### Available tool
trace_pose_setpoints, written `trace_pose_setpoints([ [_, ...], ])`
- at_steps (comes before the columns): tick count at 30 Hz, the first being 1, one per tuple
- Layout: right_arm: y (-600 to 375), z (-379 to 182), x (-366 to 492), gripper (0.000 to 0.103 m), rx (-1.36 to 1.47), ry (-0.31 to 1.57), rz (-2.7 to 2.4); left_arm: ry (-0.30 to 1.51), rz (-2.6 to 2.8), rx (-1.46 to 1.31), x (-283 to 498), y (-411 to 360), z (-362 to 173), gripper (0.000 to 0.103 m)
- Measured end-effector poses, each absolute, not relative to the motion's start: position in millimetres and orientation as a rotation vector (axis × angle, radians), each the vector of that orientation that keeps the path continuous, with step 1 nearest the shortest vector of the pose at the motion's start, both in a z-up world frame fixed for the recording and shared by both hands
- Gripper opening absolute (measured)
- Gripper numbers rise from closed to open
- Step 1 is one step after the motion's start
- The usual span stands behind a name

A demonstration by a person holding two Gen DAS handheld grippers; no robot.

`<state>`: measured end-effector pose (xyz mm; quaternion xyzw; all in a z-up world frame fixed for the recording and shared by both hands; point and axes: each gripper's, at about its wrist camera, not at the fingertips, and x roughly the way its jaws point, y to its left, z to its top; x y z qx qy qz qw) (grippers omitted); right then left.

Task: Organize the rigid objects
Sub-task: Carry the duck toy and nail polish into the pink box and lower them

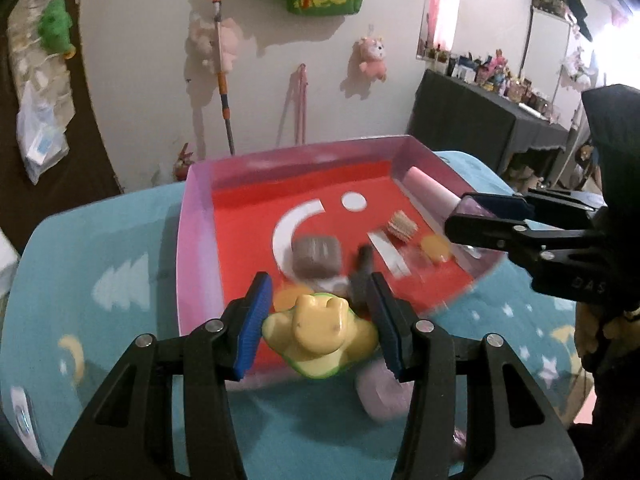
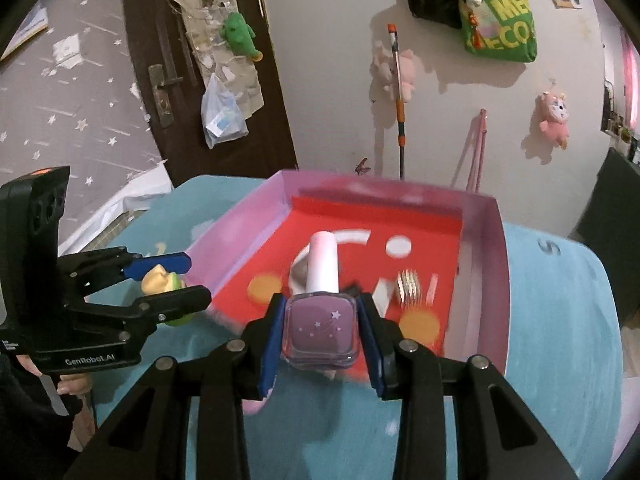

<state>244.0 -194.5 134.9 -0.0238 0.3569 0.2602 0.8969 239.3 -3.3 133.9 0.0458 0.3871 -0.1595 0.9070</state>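
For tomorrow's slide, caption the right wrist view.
Right gripper holds a purple nail-polish bottle before a pink tray; left gripper carries a yellow toy.

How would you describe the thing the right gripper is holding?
Start at the pink tray with the red floor. At its near edge the right gripper clamps a nail polish bottle: square purple glass with tiny stars and a tall pale pink cap.
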Motion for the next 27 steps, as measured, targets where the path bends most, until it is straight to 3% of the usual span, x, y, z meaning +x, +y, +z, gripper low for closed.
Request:
trace_pose_setpoints([
  [15,-154.0,75.1,361.9,0.038,-0.163,0.994,0.493,1.040,-0.229,0.237,351.8,-16.7,90.0,0.047],
  [27,-158.8,61.6,384.2,0.038,-0.145,1.051,0.460,1.043,-0.109,0.204,381.9,-13.0,73.7,0.047],
])
